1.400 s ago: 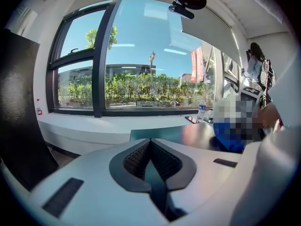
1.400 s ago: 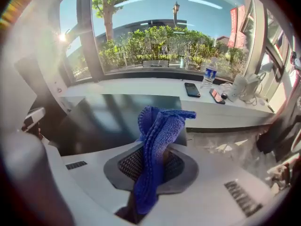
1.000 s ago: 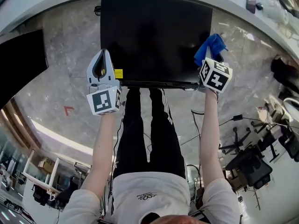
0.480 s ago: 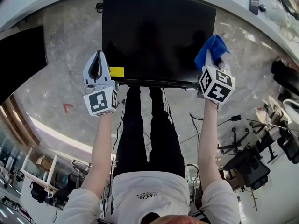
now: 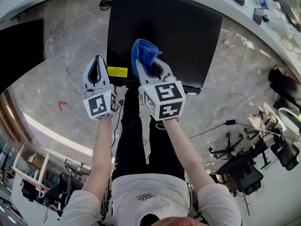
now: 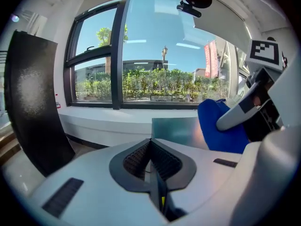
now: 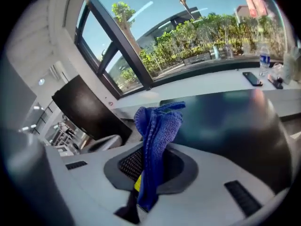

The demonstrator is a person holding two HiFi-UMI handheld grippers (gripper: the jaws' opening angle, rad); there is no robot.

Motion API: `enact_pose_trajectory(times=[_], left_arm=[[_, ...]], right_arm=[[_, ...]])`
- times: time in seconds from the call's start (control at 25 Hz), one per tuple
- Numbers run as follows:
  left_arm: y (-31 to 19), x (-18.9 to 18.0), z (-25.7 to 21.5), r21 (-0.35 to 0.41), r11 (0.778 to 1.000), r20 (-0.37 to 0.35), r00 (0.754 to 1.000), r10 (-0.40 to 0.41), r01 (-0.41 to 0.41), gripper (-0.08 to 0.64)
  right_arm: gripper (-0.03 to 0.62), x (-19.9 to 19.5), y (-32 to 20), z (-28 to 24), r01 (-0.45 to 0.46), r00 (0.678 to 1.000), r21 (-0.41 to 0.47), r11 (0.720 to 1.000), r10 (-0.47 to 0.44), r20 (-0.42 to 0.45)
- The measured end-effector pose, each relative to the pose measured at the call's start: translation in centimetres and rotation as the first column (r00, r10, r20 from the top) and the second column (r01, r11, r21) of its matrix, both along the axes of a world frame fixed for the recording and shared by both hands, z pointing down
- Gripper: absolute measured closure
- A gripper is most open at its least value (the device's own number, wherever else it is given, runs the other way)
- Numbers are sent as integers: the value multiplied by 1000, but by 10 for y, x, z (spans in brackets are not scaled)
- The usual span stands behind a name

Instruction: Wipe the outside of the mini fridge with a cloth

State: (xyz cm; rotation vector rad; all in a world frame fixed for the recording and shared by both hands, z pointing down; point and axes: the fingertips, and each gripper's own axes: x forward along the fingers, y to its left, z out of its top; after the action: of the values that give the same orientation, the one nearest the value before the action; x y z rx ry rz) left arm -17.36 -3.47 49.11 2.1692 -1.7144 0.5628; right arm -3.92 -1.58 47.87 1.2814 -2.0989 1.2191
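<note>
The right gripper [image 5: 149,68] clamped a blue cloth [image 5: 143,54] over the near edge of the black mini fridge [image 5: 188,27], while the left gripper [image 5: 97,62], jaws pressed together on nothing, hovered just to its left.

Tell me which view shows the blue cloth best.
Right gripper view: the blue cloth stands centre, clamped in the right gripper, weave visible. Head view shows it bunched over the mini fridge; left gripper view catches only a blue patch at right.
</note>
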Motion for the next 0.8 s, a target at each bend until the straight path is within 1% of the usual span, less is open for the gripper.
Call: enact_pose_trajectory(times=[0.08, 0.12, 0.24, 0.36, 0.44, 0.56, 0.8], left_arm=[[1, -8, 1, 1, 1000, 1, 1000, -16, 16, 555], [2, -12, 2, 0, 1000, 3, 1000, -22, 22, 555], [6, -23, 4, -6, 999, 8, 999, -42, 42, 555], [10, -31, 6, -6, 998, 7, 998, -58, 58, 555], [12, -36, 7, -8, 998, 6, 998, -65, 65, 555], [15, -40, 8, -10, 997, 3, 997, -78, 78, 555], [13, -39, 11, -11, 998, -11, 998, -66, 66, 555]], right_arm=[[517, -34, -5, 1, 18, 997, -18, 1000, -16, 74], [517, -47, -7, 4, 29, 996, -22, 999, -27, 90], [517, -73, -17, 15, 53, 994, -27, 998, -50, 95], [517, -89, -23, 27, 53, 992, -59, 997, -46, 116], [517, -98, -24, 34, 70, 993, -69, 995, -63, 104], [517, -112, -22, 49, 105, 993, -82, 991, -100, 61], [517, -111, -26, 62, 98, 995, -89, 991, -98, 1]])
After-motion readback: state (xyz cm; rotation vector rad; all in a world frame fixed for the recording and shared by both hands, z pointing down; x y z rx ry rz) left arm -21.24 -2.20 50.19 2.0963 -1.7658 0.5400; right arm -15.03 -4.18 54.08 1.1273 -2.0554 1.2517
